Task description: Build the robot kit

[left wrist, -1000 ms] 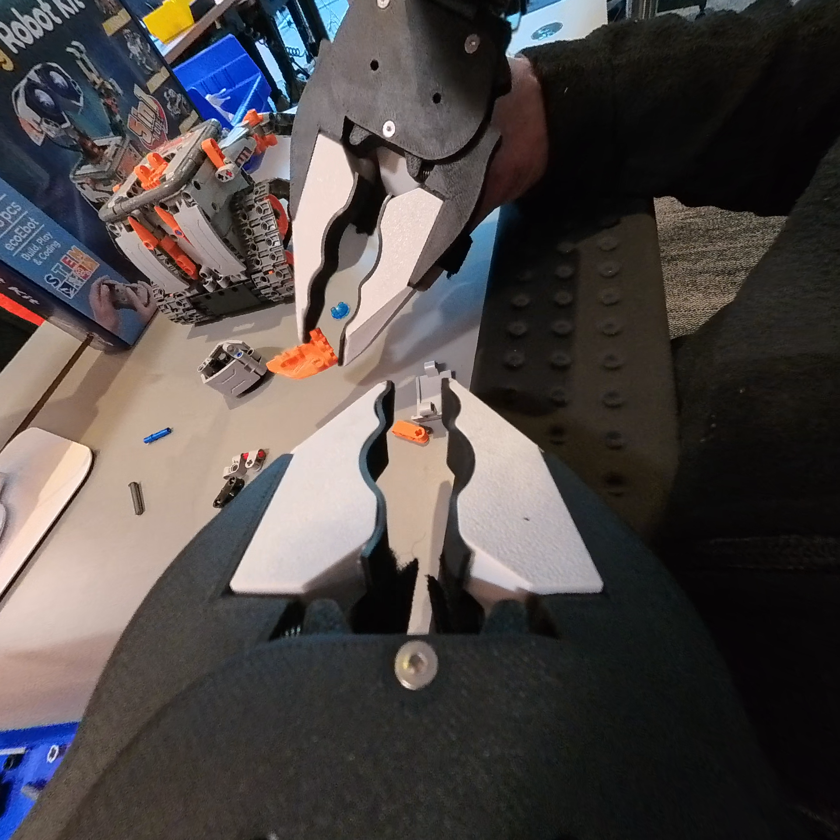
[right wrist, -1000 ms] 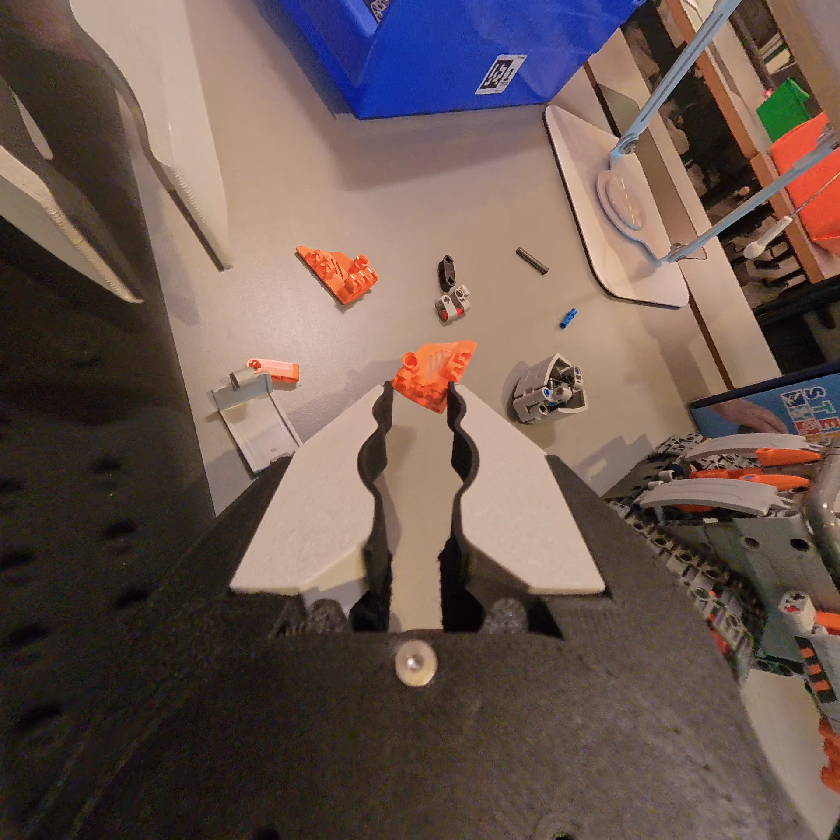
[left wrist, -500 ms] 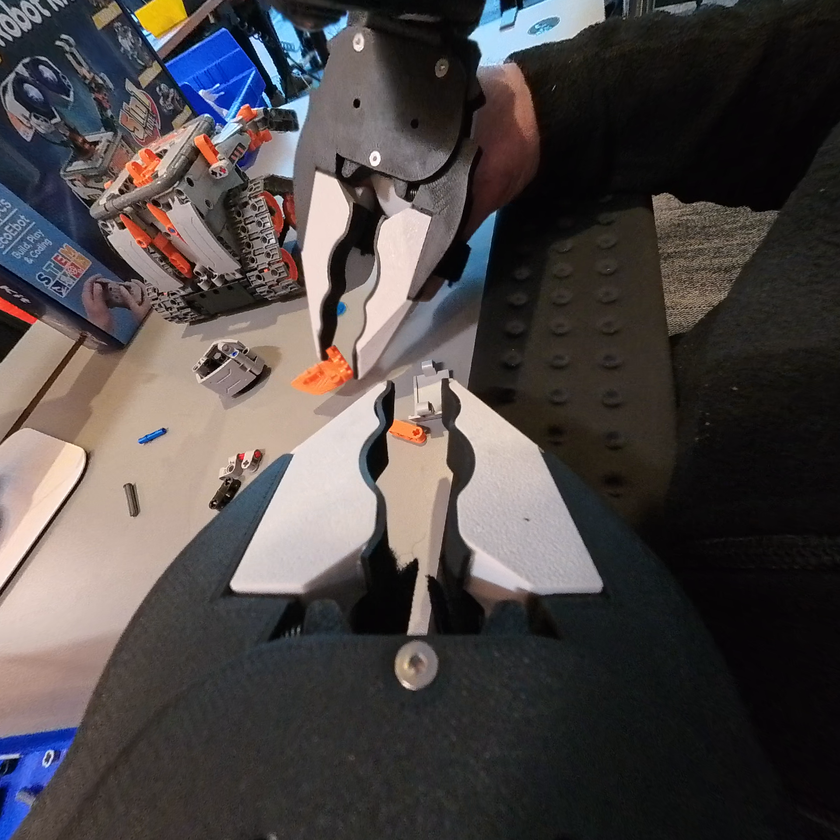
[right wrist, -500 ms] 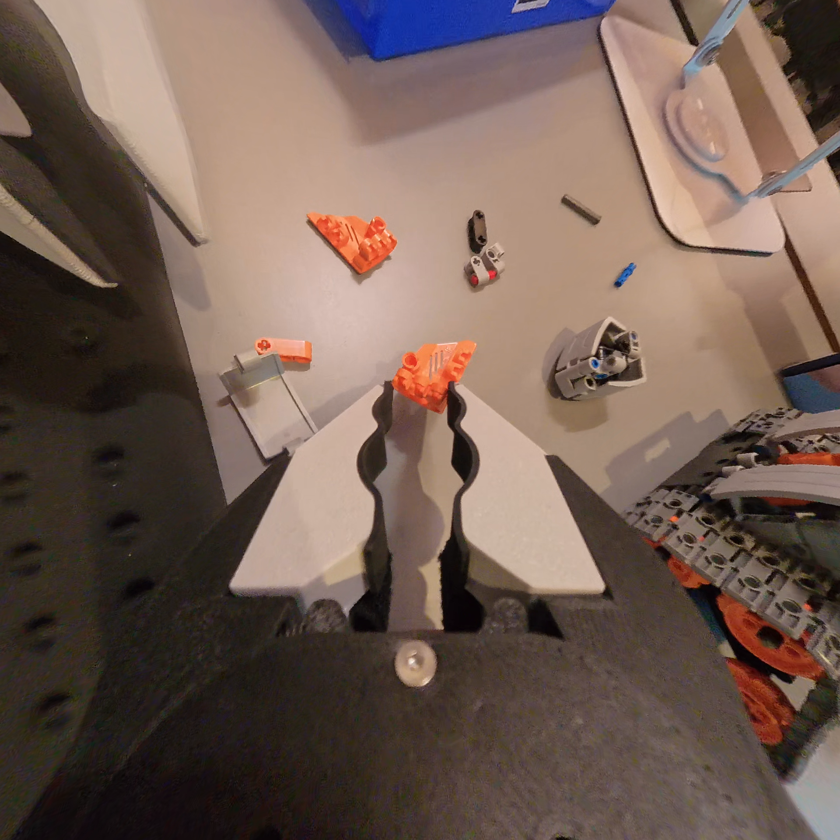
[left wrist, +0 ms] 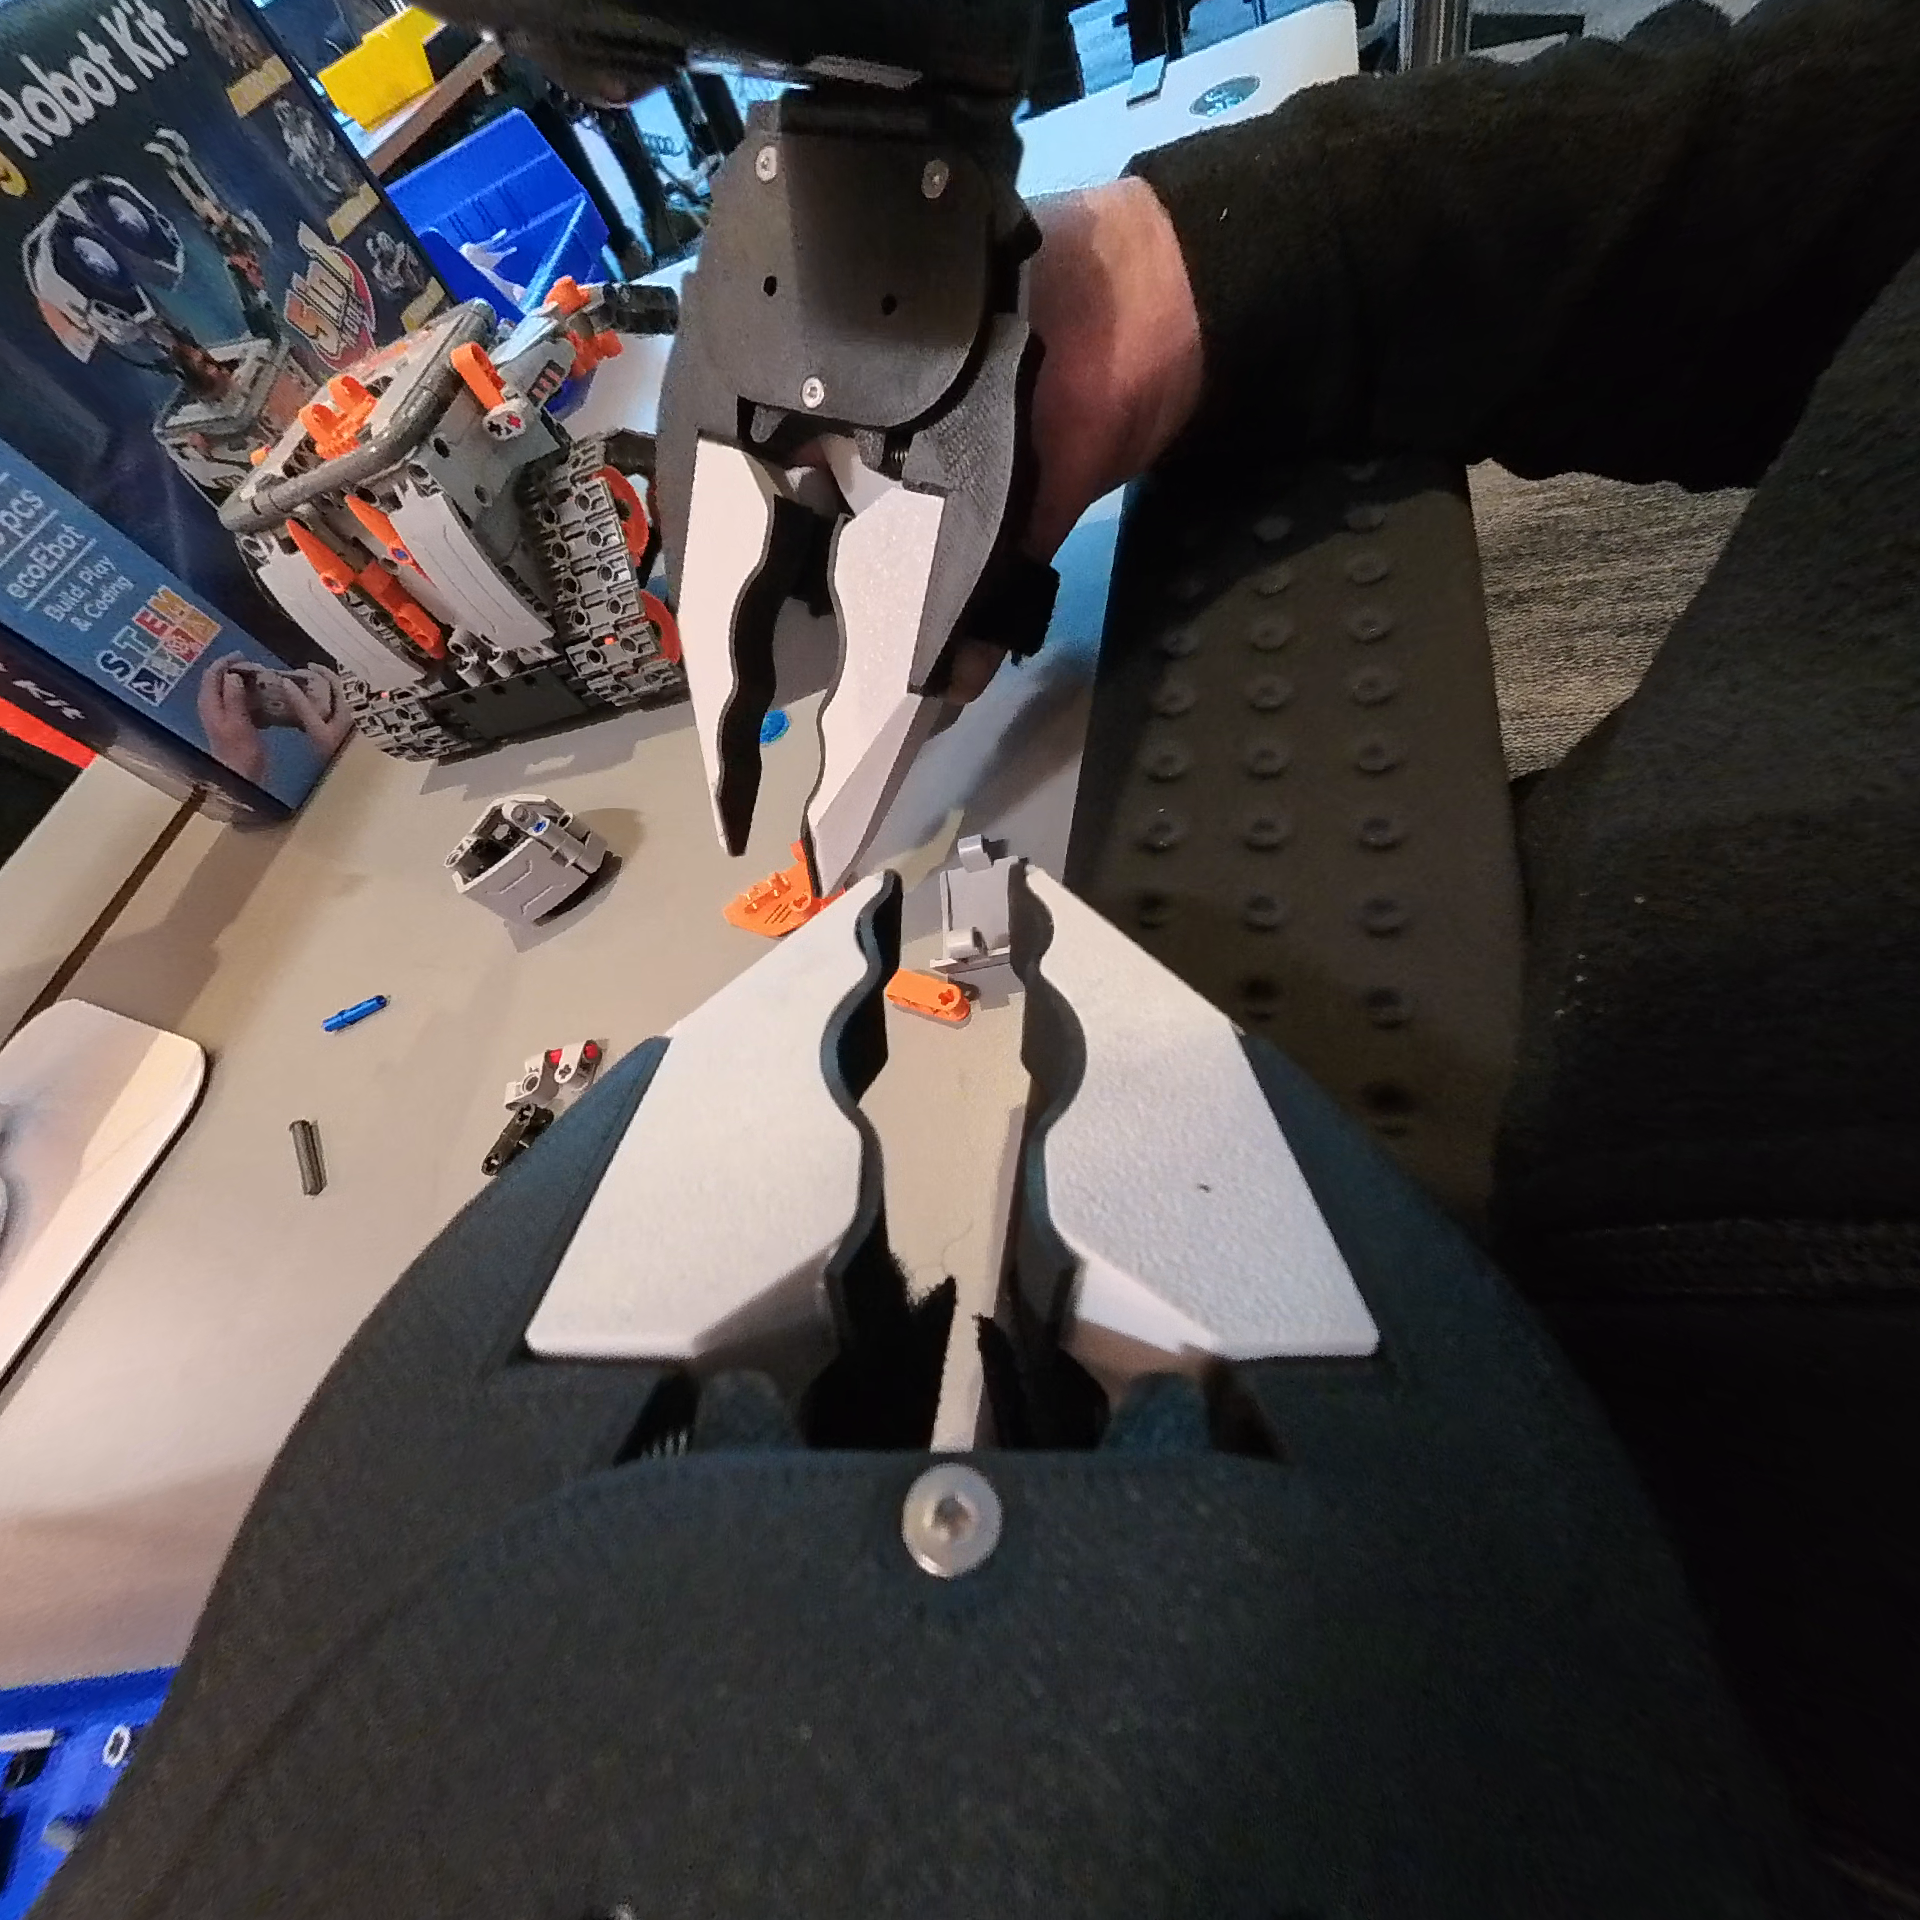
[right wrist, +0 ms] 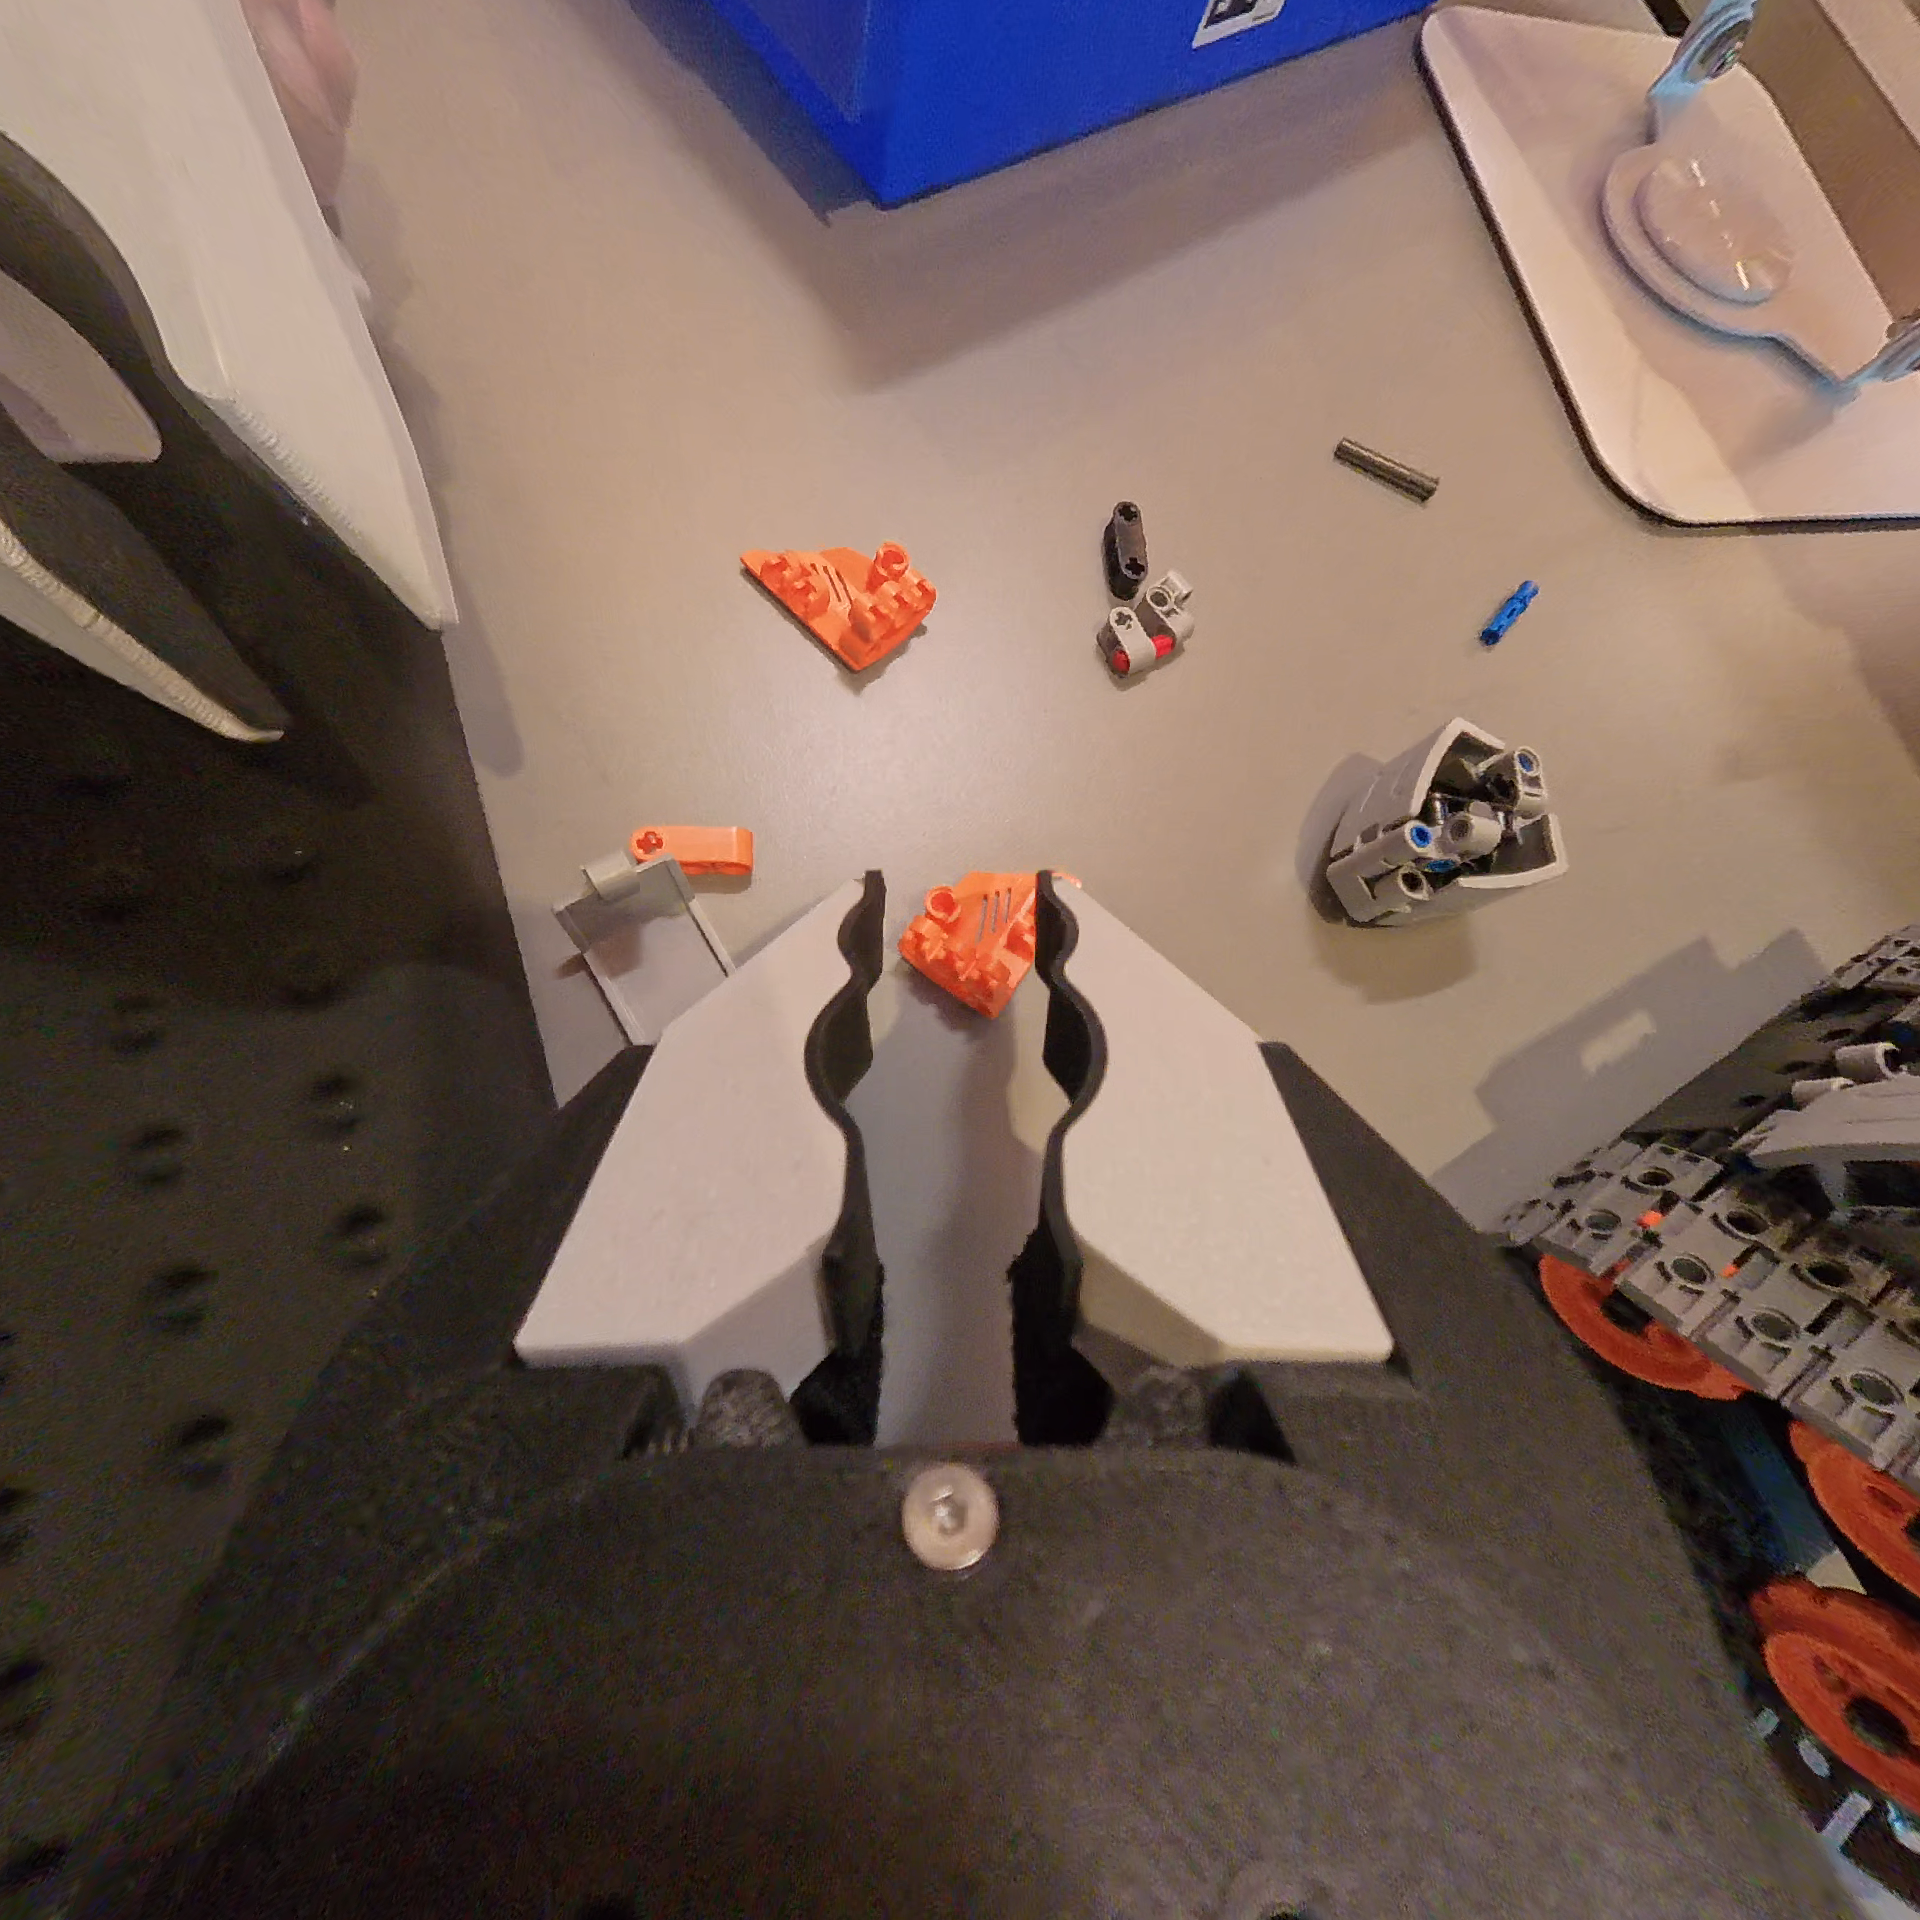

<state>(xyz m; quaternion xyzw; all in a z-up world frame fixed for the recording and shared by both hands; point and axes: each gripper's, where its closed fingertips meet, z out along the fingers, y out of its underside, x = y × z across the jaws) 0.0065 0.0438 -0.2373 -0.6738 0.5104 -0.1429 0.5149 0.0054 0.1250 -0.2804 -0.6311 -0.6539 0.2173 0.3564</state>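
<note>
My right gripper [right wrist: 958, 883] points down at the grey table [right wrist: 1039, 364], jaws slightly apart. An orange wedge-shaped brick piece [right wrist: 971, 940] lies on the table between its fingertips, touching the right-hand finger. In the left wrist view the right gripper [left wrist: 781, 860] stands just over this piece [left wrist: 767, 906]. My left gripper [left wrist: 958, 881] is open and empty, low over a grey panel piece [left wrist: 977, 914] with a small orange beam [left wrist: 928, 997]. A second orange wedge [right wrist: 842, 603] lies farther off.
A tracked brick robot model [left wrist: 457, 561] stands before a kit box [left wrist: 125, 416]. A grey curved sub-assembly [right wrist: 1439, 831], a blue pin [right wrist: 1507, 613], a black axle [right wrist: 1387, 470] and small connectors [right wrist: 1143, 623] lie loose. A blue bin [right wrist: 987, 83], a white base [right wrist: 1662, 260] and a black studded pad [left wrist: 1278, 779] border the table. About 9 cm separates my left fingertips from my right.
My right gripper came down to the table with the orange wedge and its jaws opened a little. The wedge now rests on the table. My left gripper stayed put.
</note>
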